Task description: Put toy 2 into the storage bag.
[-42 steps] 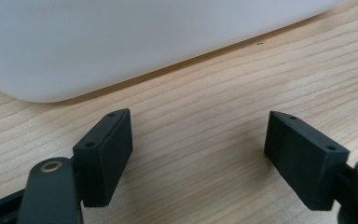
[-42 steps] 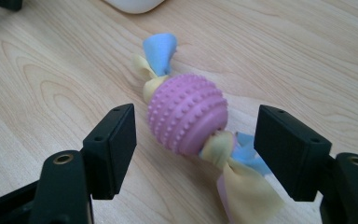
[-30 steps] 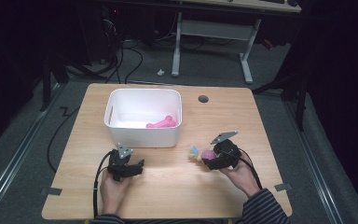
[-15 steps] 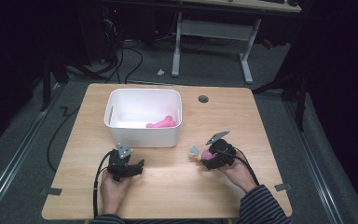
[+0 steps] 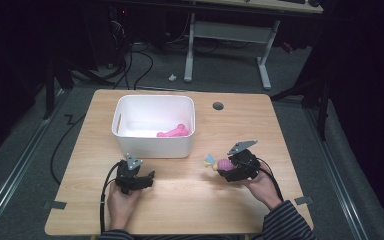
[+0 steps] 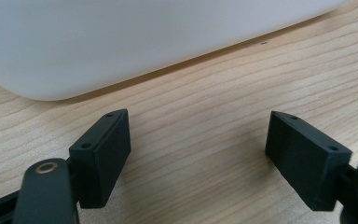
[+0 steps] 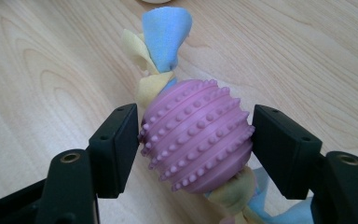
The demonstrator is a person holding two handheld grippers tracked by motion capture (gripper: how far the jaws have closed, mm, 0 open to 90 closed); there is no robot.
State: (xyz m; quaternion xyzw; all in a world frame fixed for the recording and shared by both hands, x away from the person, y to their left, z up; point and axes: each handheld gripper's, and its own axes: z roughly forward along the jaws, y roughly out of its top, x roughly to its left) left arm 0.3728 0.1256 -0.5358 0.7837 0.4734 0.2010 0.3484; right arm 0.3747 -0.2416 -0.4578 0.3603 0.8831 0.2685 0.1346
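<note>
My right gripper (image 7: 196, 135) clamps both jaws on the studded pink ball of a dog tug toy (image 7: 196, 135), its blue and yellow fleece ties trailing just above the wooden table (image 5: 280, 130), right of the white bin (image 5: 152, 145) where a pink bone toy (image 5: 172, 132) lies. My left gripper (image 6: 198, 156) rests wide open and empty beside the bin's near wall. To land it cleanly, I judge the toy must clear the rim before release, ties included.
</note>
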